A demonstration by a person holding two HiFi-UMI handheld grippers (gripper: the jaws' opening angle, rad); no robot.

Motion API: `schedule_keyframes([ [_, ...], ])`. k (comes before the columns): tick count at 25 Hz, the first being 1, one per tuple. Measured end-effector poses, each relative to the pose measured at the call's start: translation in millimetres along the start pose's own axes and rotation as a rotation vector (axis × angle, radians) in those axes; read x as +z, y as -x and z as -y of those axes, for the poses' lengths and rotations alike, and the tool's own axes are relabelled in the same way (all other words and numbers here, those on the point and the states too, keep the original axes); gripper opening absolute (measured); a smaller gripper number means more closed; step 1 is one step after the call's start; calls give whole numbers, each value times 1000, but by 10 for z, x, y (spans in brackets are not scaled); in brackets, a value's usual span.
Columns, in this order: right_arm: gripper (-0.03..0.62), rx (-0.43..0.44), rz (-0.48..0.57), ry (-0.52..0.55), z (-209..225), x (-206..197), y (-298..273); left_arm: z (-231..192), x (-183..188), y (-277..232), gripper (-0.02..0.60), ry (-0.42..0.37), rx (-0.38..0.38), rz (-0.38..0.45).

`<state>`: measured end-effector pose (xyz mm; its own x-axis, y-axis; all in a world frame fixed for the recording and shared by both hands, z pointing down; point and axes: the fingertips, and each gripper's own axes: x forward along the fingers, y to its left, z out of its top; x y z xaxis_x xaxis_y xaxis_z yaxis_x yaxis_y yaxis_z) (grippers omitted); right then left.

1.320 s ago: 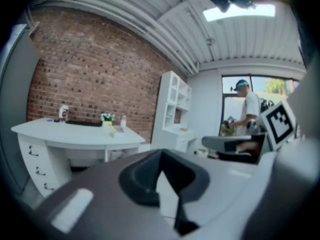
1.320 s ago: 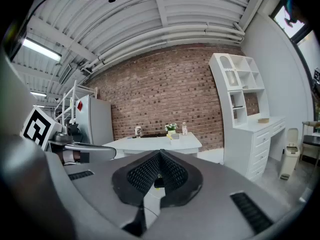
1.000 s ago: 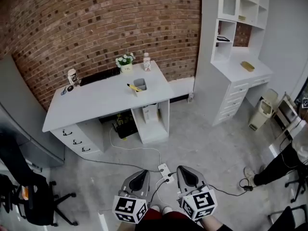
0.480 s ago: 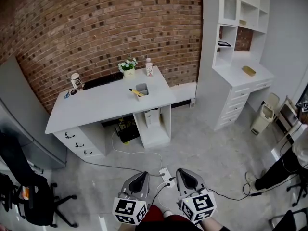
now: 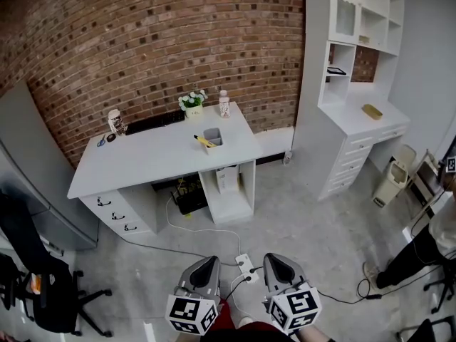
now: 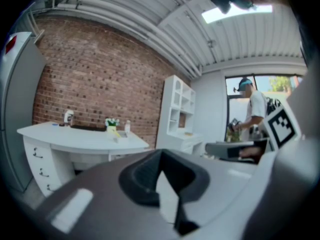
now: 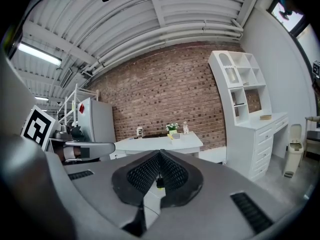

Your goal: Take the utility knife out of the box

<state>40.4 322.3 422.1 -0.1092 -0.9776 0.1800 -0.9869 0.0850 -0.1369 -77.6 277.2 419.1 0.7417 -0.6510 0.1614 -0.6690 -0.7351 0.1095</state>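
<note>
- We held both grippers low over the grey floor [image 5: 313, 219], well away from the white desk [image 5: 142, 161] that stood against the brick wall [image 5: 142, 41].
- The left gripper [image 5: 208, 262] had its jaws pressed together, with nothing between them.
- The right gripper [image 5: 275, 259] also had its jaws closed tip to tip and carried nothing. A small dark speck with a yellow spot sat in the notch behind the tips, possibly part of the gripper itself.
- The yellow utility knife [image 5: 201, 140] was in the small open box [image 5: 214, 142] on the right half of the desk. One end leaned out over the box's left rim.
- Behind the box, by the wall, stood a potted plant [image 5: 193, 102] with white flowers, and a small bottle [image 5: 224, 103] just to its right.
- A white power strip [image 5: 244, 263] lay on the floor between the two grippers' tips, with cables running from it.
- A tall white shelf unit [image 5: 356, 63] stood to the right of the desk, and a black office chair [image 5: 50, 298] stood at the lower left.
</note>
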Motion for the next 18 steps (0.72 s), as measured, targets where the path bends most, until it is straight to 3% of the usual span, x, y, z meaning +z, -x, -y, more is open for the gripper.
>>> schedule_keyframes([
  [13,8,-21,9,0,166,51,-462,-364,98,-425,3,-9,0,10],
  [18,8,-50,-62,-20,216,46,-733,-638,55,-688,3,6,-4,-10],
])
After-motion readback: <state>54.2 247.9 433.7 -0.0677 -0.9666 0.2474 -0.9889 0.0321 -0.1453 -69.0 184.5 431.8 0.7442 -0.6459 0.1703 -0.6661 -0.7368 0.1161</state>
